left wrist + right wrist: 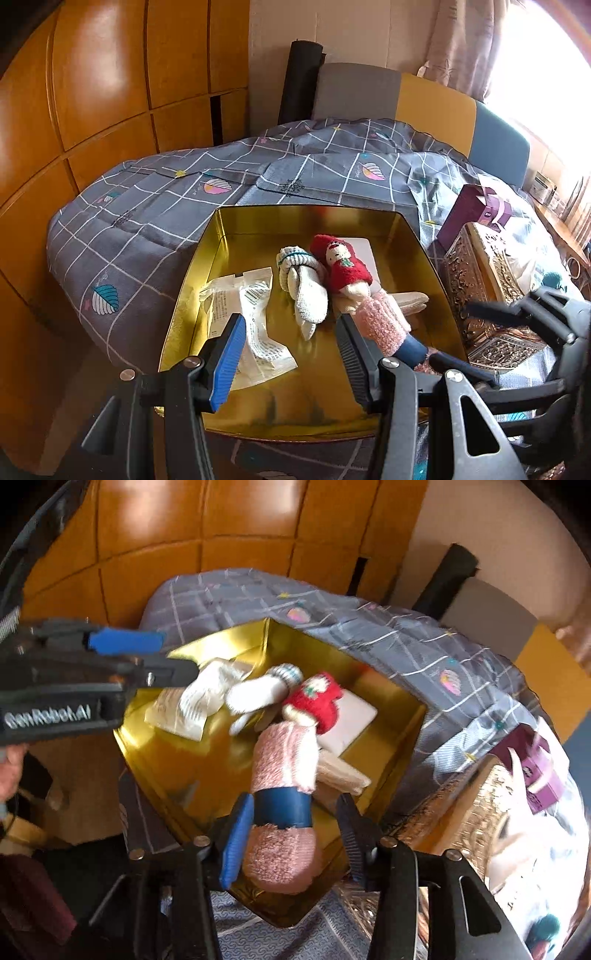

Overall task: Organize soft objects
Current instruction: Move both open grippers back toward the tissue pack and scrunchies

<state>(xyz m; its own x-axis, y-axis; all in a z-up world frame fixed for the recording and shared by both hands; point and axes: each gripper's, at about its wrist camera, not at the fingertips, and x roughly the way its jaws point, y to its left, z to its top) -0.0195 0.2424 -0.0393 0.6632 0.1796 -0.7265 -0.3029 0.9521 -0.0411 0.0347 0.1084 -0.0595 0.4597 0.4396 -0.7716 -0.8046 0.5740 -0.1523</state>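
Both grippers tilt down over the gold tin (413,236), left gripper (291,354) and right gripper (295,843) parted, unclamped; the tin holds a pink sock roll (282,760), white sock (306,291), doll (345,267) and wrapper (251,314).

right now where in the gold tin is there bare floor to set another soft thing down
The near part of the gold metal tin, below the white plastic wrapper and cream knitted sock, is bare. So is the far left corner behind the wrapper. The right half is crowded: red-hooded plush doll, pink fuzzy sock roll, white flat box.
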